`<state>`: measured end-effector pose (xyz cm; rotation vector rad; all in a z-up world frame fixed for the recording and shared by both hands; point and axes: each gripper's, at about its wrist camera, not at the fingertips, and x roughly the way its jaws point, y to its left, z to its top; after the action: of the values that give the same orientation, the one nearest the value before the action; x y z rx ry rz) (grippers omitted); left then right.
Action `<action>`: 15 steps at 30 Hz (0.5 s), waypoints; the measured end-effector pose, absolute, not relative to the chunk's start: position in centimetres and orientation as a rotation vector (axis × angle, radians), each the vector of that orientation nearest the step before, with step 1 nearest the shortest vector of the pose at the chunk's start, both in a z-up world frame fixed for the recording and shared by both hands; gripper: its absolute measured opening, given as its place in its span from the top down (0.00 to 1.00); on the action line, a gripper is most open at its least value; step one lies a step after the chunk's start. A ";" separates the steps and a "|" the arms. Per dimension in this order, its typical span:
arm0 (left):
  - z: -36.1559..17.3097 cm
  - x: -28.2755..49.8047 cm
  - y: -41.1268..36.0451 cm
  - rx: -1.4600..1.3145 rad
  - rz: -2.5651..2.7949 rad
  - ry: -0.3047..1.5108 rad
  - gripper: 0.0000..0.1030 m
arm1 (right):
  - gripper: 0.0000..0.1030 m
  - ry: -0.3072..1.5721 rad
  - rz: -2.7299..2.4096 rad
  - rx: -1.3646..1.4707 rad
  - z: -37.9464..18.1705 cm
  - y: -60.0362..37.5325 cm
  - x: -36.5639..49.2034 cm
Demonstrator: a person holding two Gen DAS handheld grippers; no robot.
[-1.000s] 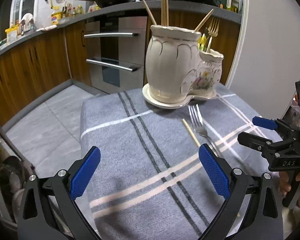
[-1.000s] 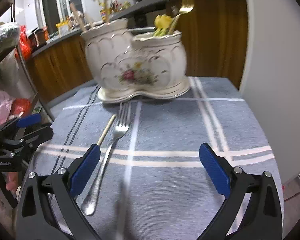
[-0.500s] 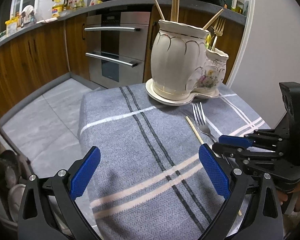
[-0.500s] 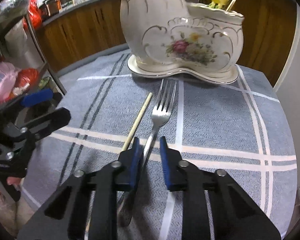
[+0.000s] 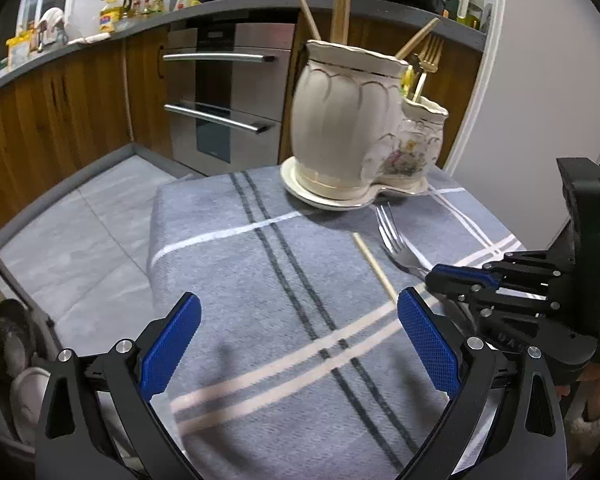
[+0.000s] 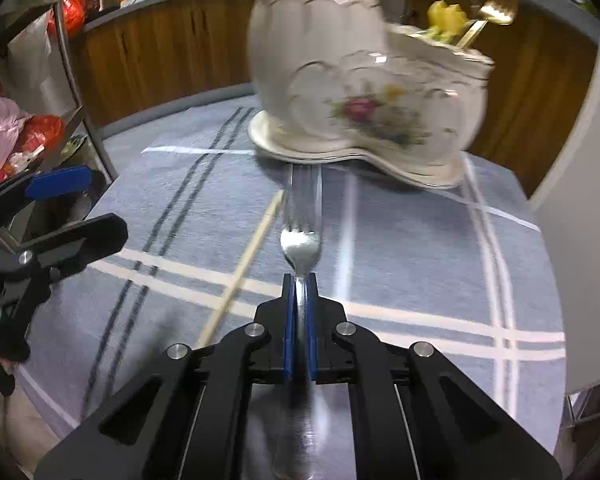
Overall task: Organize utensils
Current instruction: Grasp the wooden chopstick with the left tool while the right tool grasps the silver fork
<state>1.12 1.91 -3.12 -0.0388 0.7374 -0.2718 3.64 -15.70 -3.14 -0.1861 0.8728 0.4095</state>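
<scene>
A second ago the right gripper (image 6: 299, 280) stood wide above the cloth; its jaws have just been closing and now pinch the neck of the silver fork (image 6: 300, 242), which lies on the grey striped worktop (image 5: 260, 320), tines toward the cream ceramic utensil holder (image 5: 348, 128). A single wooden chopstick (image 6: 244, 268) lies just left of the fork, as before. The left gripper (image 5: 300, 340) has kept its place with jaws wide and empty.
</scene>
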 end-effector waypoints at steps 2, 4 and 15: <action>-3.1 1.0 1.1 -0.033 -0.283 0.743 0.05 | 0.95 0.861 0.402 -0.170 -2.9 -17.0 3.6; -3.2 1.0 0.3 -0.019 -0.295 0.754 0.05 | 0.95 0.841 0.390 -0.155 -2.6 -18.7 3.3; -4.0 1.2 -4.9 0.049 -0.323 0.841 0.30 | 0.95 0.797 0.395 -0.063 -2.4 -23.4 3.4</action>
<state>1.16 -4.89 -4.03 0.0490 0.8415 -0.3227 3.42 -23.38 -2.38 -0.0633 0.7972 0.3955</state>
